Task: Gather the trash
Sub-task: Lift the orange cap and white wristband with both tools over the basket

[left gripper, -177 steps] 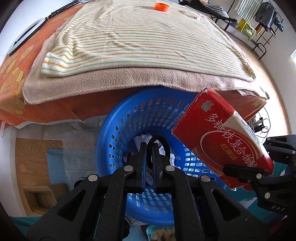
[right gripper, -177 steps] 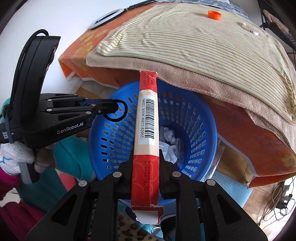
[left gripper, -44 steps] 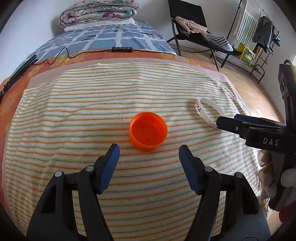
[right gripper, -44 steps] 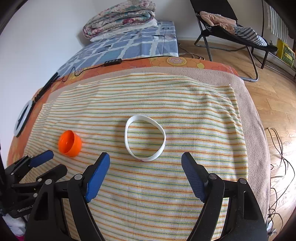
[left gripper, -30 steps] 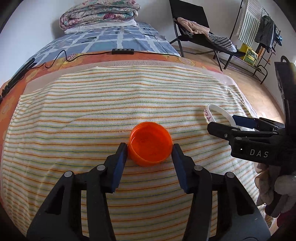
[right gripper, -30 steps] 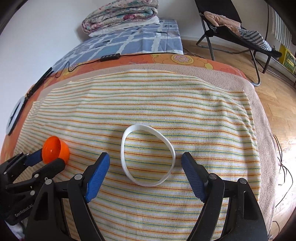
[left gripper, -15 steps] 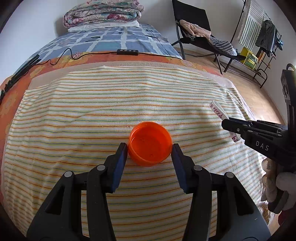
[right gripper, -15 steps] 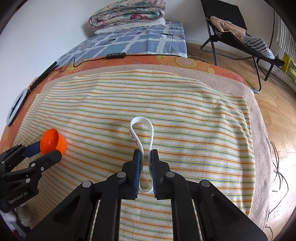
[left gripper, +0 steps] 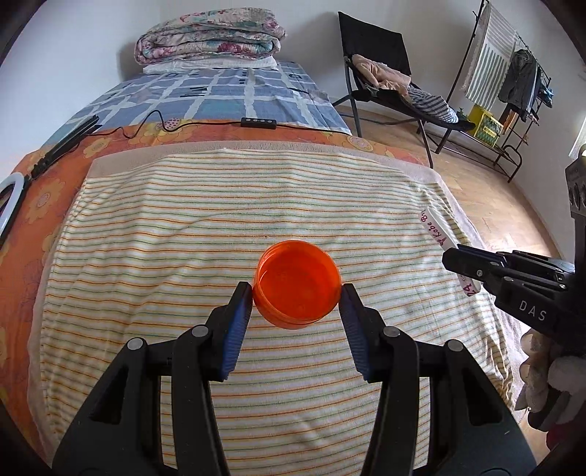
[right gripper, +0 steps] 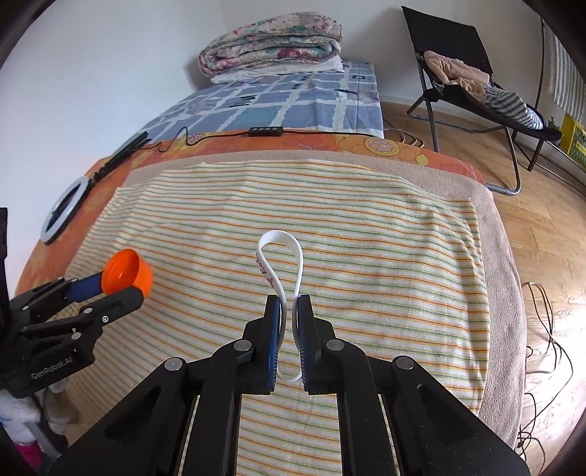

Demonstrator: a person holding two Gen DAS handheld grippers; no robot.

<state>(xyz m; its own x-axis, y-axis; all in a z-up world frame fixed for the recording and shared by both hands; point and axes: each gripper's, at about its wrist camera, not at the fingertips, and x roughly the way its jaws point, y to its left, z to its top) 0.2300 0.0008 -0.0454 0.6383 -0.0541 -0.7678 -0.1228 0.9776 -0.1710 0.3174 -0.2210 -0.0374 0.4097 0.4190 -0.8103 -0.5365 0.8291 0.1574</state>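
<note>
- While both hands stand above the striped towel, the left gripper clamps the orange cap between half-spread blue pads, clear of the cloth.
- Right gripper: fingers closed on the white wristband, pinched flat, loop projecting forward.
- Room: checked bed, folded quilts, black chair, wooden floor.

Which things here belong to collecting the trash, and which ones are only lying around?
Belong to the job:
- orange cap, held in left tongs
- white wristband, pinched in right tongs

Just lying about:
- striped towel
- ring light
- folded quilt
- folding chair
</note>
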